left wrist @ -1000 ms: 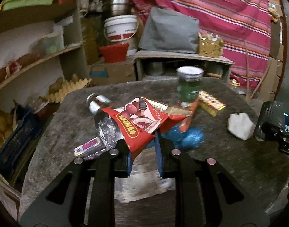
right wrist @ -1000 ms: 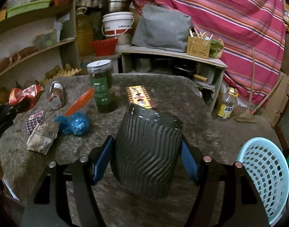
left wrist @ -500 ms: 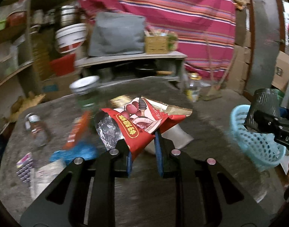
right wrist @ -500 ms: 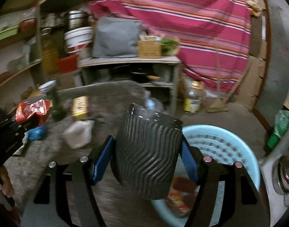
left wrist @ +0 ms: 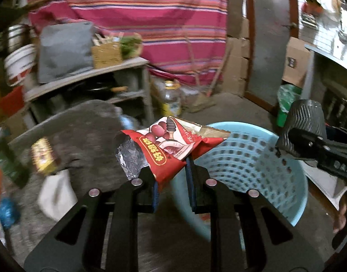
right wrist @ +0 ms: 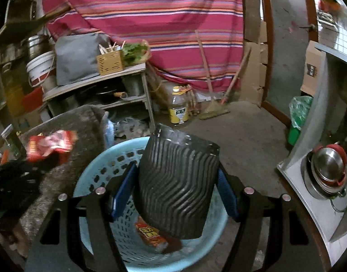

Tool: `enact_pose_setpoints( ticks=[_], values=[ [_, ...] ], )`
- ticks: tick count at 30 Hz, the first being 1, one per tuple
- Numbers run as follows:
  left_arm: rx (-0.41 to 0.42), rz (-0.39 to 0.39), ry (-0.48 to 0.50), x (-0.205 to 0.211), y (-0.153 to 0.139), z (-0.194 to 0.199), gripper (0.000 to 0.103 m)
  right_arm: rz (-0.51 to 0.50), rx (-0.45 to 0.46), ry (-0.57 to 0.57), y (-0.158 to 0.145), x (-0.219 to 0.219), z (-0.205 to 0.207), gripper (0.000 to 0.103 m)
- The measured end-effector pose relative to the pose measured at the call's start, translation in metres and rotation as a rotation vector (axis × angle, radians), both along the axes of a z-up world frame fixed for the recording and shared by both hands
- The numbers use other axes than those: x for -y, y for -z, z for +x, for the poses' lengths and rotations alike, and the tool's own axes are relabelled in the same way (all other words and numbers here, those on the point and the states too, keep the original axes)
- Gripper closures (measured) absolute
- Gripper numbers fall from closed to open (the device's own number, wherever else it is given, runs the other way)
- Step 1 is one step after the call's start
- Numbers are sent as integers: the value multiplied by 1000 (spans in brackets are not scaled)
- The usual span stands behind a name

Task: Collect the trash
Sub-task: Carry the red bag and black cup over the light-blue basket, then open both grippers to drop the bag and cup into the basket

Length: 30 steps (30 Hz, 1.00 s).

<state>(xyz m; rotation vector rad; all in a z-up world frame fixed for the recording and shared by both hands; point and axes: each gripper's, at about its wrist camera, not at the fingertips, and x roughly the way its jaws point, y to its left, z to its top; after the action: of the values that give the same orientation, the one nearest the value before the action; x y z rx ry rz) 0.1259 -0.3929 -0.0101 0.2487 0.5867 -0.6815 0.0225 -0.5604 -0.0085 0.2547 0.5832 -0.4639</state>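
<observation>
My left gripper [left wrist: 171,181] is shut on a red snack wrapper [left wrist: 171,145] and holds it at the near rim of the light blue basket [left wrist: 252,158]. My right gripper [right wrist: 174,192] is shut on a black ribbed paper cup [right wrist: 178,185], held above the same basket [right wrist: 101,172]. A red wrapper [right wrist: 150,232] lies inside the basket. The cup [left wrist: 305,122] also shows at the right of the left wrist view, and the held red wrapper [right wrist: 51,144] shows at the left of the right wrist view.
The grey stone table [left wrist: 87,131] is at the left with a yellow box [left wrist: 43,156], a white crumpled piece [left wrist: 56,192] and a blue wrapper [left wrist: 5,210]. An oil bottle [right wrist: 179,108] and brooms [right wrist: 215,106] stand on the floor behind. A metal counter [right wrist: 332,181] with pots is at the right.
Both grippers have swung right from over the table to the blue basket, carrying the red wrapper and the black cup. Both grips are unchanged.
</observation>
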Motion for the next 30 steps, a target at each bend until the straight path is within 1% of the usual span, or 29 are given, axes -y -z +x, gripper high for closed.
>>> enact_pose_setpoints(
  ticks=[3, 5, 6, 7, 8, 9, 12, 13, 16, 23, 25, 26, 28, 30],
  values=[
    [-35, 2, 45, 25, 6, 0, 84, -2, -3, 12, 0, 8, -5, 35],
    [-65, 18, 81, 40, 13, 4, 83, 4, -13, 18, 4, 12, -7, 35],
    [-65, 29, 87, 46, 15, 4, 75, 10, -16, 20, 6, 14, -7, 35],
    [-58, 39, 88, 48, 16, 6, 58, 16, -18, 24, 7, 16, -8, 35],
    [-41, 49, 78, 50, 16, 7, 49, 21, -18, 28, 8, 18, -9, 35],
    [-27, 49, 59, 49, 14, 8, 37, 22, -20, 30, 9, 19, -11, 35],
    [-28, 31, 35, 37, 7, 14, 31, 29, -31, 26, 13, 20, -11, 35],
    [-21, 20, 13, 30, 4, 15, 25, 32, -34, 22, 15, 20, -10, 35],
    [17, 0, -46, 8, -5, 17, 13, 40, -49, 5, 20, 16, -3, 35],
    [58, -16, -131, -45, -17, 12, 6, 31, -95, -48, 28, -9, 23, 34],
    [63, -17, -160, -64, -20, 11, 6, 15, -114, -41, 31, -15, 30, 19],
    [64, -18, -170, -73, -22, 11, 6, 0, -125, -30, 34, -19, 34, 10],
    [76, -15, -186, -89, -25, 10, 6, -16, -134, -20, 36, -22, 38, 10],
    [102, -2, -225, -113, -27, 8, 6, -26, -139, -17, 34, -30, 42, 9]
  ],
)
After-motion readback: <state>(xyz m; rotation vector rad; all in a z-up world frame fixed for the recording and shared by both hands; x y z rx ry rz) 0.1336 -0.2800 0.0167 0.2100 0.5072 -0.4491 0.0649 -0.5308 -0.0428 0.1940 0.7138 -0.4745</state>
